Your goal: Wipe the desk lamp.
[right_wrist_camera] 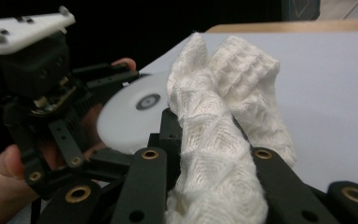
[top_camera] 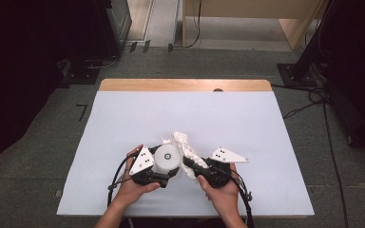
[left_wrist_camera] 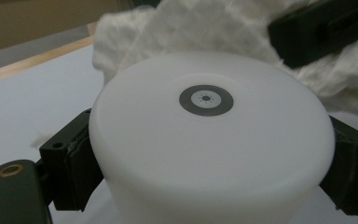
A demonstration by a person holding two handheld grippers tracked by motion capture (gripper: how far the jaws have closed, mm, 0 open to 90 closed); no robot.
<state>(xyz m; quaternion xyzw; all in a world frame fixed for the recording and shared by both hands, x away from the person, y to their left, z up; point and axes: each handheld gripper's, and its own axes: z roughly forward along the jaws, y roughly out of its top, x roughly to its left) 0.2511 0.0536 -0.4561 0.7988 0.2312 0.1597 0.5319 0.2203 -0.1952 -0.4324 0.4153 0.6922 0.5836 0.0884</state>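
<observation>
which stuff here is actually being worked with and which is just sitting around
In use:
white round container, clamped by the left gripper
white knitted cloth, pinched by the right gripper

Just around:
white table
cables on the floor
dark stand base

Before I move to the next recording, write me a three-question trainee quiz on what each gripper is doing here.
1. True or false: the left gripper has its jaws on opposite sides of the white cylinder.
2. What does the right gripper hold? A) a black cable B) the white knitted cloth C) a sponge
3. Fill in: the cylinder's flat top carries a small grey ____ mark.

Key: 1 true; 2 B; 3 round.
</observation>
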